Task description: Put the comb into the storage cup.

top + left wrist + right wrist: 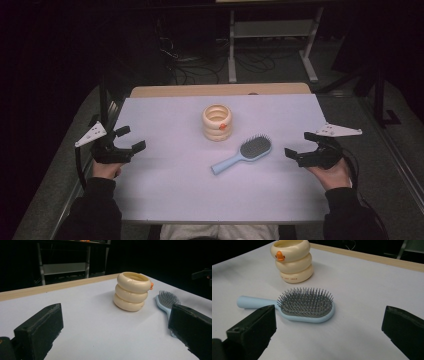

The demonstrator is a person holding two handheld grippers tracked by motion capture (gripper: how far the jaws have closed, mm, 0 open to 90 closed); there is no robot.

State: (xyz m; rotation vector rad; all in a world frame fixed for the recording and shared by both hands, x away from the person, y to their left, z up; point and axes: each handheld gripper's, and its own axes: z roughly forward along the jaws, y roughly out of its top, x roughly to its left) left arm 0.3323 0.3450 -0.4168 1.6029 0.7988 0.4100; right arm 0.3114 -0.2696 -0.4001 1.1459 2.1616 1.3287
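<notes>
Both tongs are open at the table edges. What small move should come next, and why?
Probably ease the right tongs toward the light-blue plastic hairbrush: it lies bristles-up nearest them, untouched, beside the cream ringed duck cup. The left tongs sit farther off.

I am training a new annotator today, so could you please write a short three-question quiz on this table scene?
1. True or false: the hairbrush lies with its bristles facing up.
2. Which side of the cream ringed cup does the hairbrush lie on in the high view: A) left, B) lower right, C) behind it?
3. What stands between the jaws of the left gripper and the right gripper?

Key:
1. True.
2. B.
3. Nothing; both are open, one at each side edge of the table, touching neither object.
</notes>
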